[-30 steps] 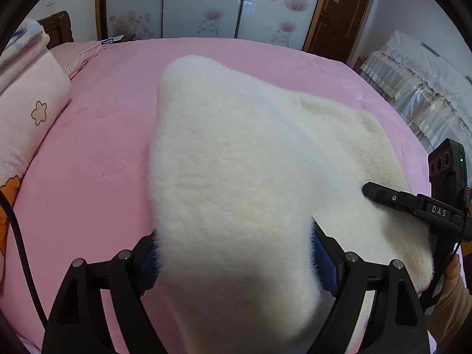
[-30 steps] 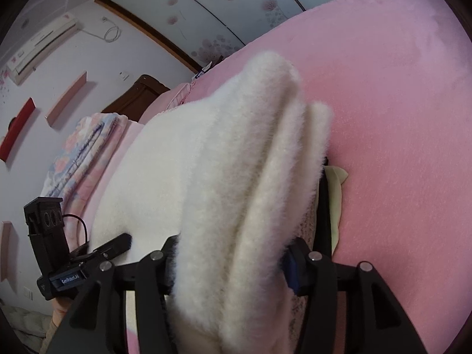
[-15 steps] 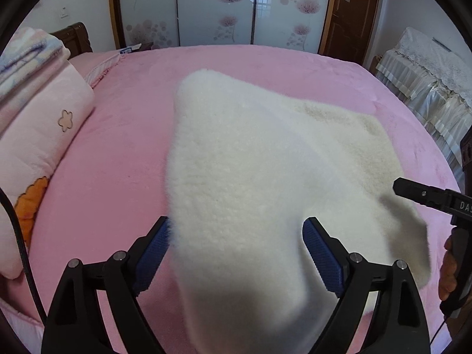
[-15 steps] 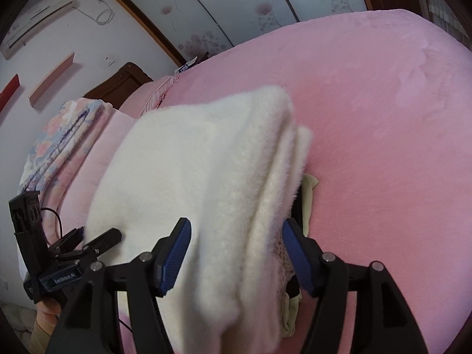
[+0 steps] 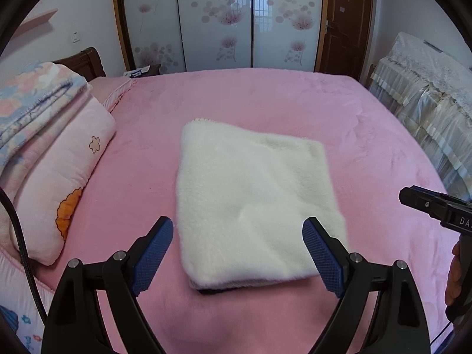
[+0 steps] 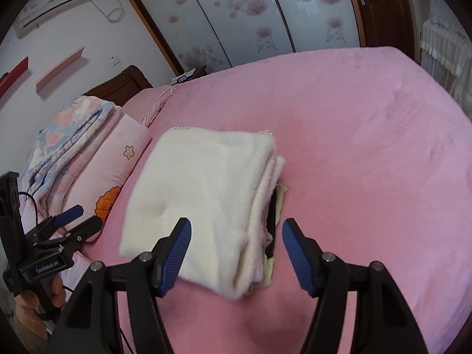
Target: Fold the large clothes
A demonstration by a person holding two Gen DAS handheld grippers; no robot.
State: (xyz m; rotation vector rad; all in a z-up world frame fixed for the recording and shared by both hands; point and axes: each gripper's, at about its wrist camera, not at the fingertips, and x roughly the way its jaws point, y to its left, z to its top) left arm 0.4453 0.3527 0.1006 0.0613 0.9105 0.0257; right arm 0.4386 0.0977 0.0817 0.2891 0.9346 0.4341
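Observation:
A white fluffy garment (image 5: 253, 203) lies folded into a thick square on the pink bed (image 5: 265, 100). It also shows in the right wrist view (image 6: 203, 194), with darker and pale green layers at its right edge. My left gripper (image 5: 237, 253) is open and empty, held above the garment's near edge. My right gripper (image 6: 236, 253) is open and empty, above the garment's near right corner. Each gripper shows in the other's view: the right gripper (image 5: 436, 209) at the right edge, the left gripper (image 6: 56, 236) at the lower left.
A stack of folded pink and floral quilts (image 5: 50, 159) lies on the bed's left side. A lace-covered piece of furniture (image 5: 427, 88) stands right of the bed. Sliding wardrobe doors (image 5: 224, 20) and a brown door (image 5: 345, 20) are behind.
Both grippers have opened and let go of the garment, then pulled back and up. The garment has dropped flat onto the bed as a folded square.

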